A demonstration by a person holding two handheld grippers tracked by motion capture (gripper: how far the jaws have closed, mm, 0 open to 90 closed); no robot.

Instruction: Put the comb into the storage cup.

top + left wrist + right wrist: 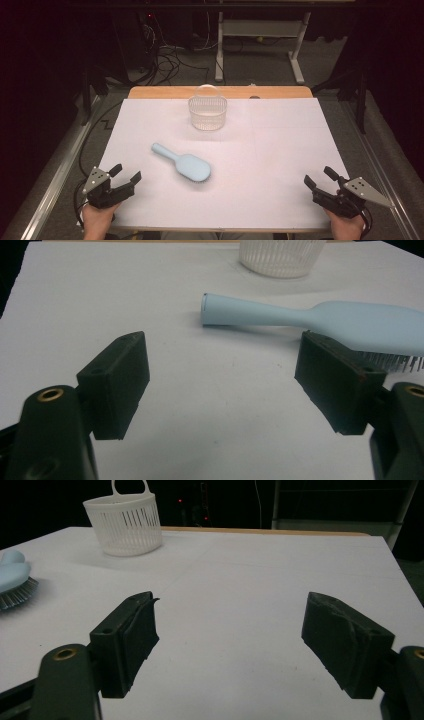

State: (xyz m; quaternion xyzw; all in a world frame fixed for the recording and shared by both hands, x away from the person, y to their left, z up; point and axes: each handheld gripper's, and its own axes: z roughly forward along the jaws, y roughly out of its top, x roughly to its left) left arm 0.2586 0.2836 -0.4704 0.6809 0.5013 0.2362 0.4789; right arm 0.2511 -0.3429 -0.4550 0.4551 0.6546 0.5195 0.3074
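Count: two grippers, one hairbrush, one basket, one table.
Left gripper (126, 175): at the near left corner of the table, held in the person's left hand (97, 219) that comes in from the bottom edge of the high view. Its jaws stand wide apart with nothing between them, pointing forward and toward the middle of the table, just above the white surface. In the left gripper view (222, 385) the two black pads frame bare table, and the hairbrush lies just past the right-hand pad.
Right gripper (320, 180): at the near right corner, held in the right hand (345, 226). Its jaws are also spread wide and hold nothing, pointing forward and toward the middle. In the right gripper view (230, 640) bare table shows between the pads.
Hairbrush (182, 164): one, light blue, lying bristles down on the table, between the two grippers but nearer the left one and apart from both. Its handle points away to the far left, its oval head toward the near right. The left gripper view (320, 320) shows the handle end and the dark bristles under the head.
Basket (207, 112): one, white slatted plastic with an upright loop handle, standing beyond the hairbrush near the far edge, well apart from both grippers.
Table (285, 145): one, covered in white, with a wooden strip along its far edge.
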